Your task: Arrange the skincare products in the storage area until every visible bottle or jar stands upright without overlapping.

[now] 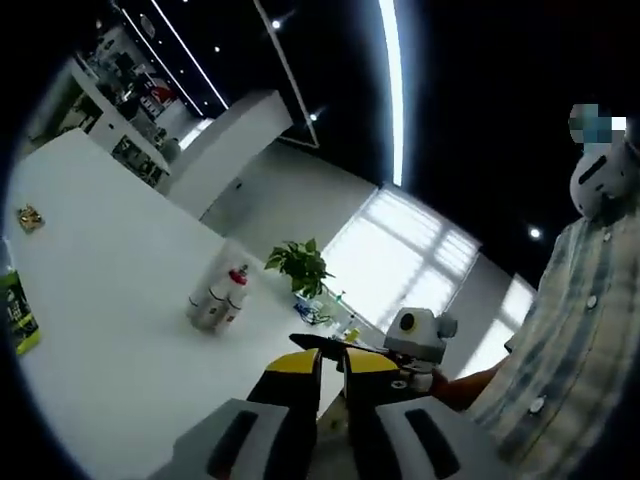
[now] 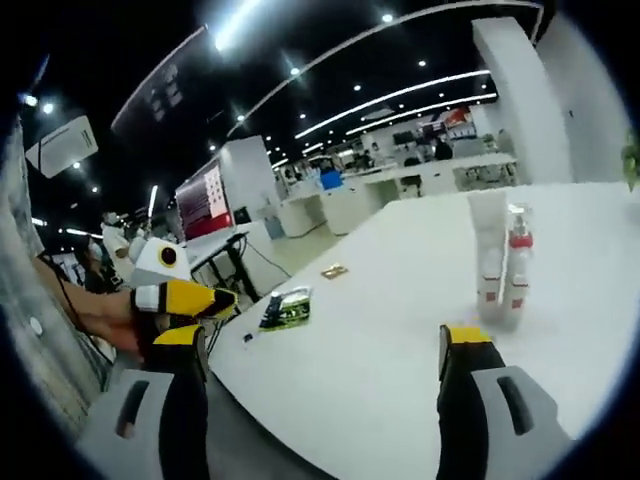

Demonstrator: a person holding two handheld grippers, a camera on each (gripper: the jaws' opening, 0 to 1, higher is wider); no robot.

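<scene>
Smooth matt white table [image 2: 400, 330] — glossy plastic bottles [image 2: 500, 262], crinkly shiny green packet [image 2: 285, 308], checked cloth shirt [image 1: 565, 350].

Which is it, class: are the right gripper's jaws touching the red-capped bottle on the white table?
Apart. The right gripper view shows the right gripper open, with bare table between its jaws and the red-capped bottle.
</scene>
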